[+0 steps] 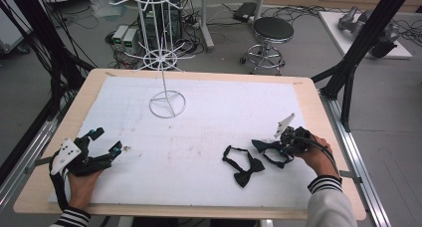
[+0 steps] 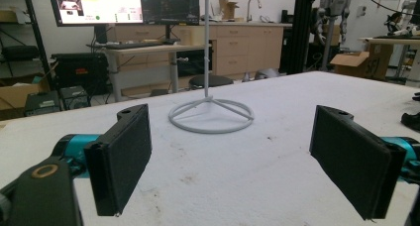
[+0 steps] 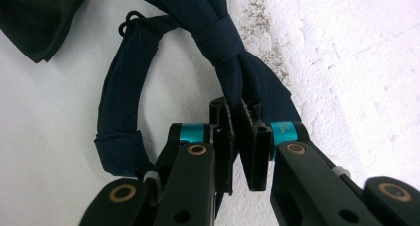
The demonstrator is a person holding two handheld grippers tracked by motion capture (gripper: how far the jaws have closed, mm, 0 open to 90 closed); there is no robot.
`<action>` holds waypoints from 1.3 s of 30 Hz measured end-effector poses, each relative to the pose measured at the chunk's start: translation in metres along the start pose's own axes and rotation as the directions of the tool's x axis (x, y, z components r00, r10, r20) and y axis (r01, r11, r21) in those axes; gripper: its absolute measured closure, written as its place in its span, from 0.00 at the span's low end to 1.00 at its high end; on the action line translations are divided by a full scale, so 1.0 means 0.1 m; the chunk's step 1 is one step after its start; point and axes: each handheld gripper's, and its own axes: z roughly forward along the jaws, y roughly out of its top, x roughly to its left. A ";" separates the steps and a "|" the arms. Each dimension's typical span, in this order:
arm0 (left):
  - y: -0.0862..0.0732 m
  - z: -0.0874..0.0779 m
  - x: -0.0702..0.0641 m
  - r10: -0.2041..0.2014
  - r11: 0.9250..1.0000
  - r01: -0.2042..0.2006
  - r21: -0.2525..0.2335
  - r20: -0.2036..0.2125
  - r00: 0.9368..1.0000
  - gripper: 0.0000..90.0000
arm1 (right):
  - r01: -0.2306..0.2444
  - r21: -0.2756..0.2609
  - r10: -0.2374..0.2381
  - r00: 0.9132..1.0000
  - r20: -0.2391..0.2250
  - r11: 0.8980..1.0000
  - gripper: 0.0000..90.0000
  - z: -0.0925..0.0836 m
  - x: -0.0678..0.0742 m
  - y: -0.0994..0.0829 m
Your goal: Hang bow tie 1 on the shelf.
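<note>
The navy bow tie [image 3: 218,32] lies flat on the white table cover, near the right edge — one wing of its bow is pinched between black jaws, the knot just beyond them. Its neck strap curls in a loop beside the bow. The fabric is dark blue — smooth, slightly creased.

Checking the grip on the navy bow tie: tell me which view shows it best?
The right gripper view: the navy bow tie fills it, one wing pinched between the right gripper. The high view shows it small; the left gripper view catches a dark edge.
</note>
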 end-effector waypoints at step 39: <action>0.00 0.00 0.00 0.003 1.000 -0.003 0.002 -0.005 1.000 0.19 | -0.137 -0.469 0.132 0.990 -0.045 0.873 0.95 -0.41 0.06 0.02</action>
